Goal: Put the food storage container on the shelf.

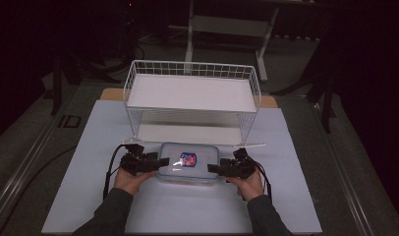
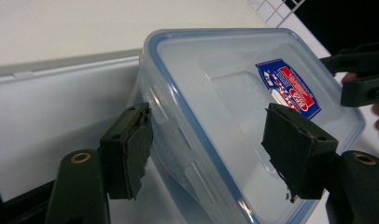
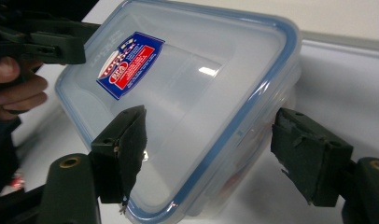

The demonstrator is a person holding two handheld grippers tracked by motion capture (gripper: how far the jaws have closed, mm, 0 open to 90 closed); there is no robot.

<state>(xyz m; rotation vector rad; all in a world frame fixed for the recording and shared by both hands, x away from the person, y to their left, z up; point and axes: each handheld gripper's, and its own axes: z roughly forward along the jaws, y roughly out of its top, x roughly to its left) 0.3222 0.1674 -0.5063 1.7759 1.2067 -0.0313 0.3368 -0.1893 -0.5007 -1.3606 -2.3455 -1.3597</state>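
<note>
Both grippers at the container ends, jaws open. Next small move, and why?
Probably close both sets of jaws on the container: left gripper and right gripper each straddle an end edge, pads clear of it, and it sits on the table before the wire rack.

**Hidden, cropped and unreadable**

The print on the red-and-blue label of the clear lidded container is too small and blurred to read. In the left gripper view the container's near end runs off the bottom edge; in the right gripper view its lower corner does too. What lies inside, a reddish smear behind the cloudy wall, cannot be identified. The dark room beyond the white wire rack is too dim to make out.
</note>
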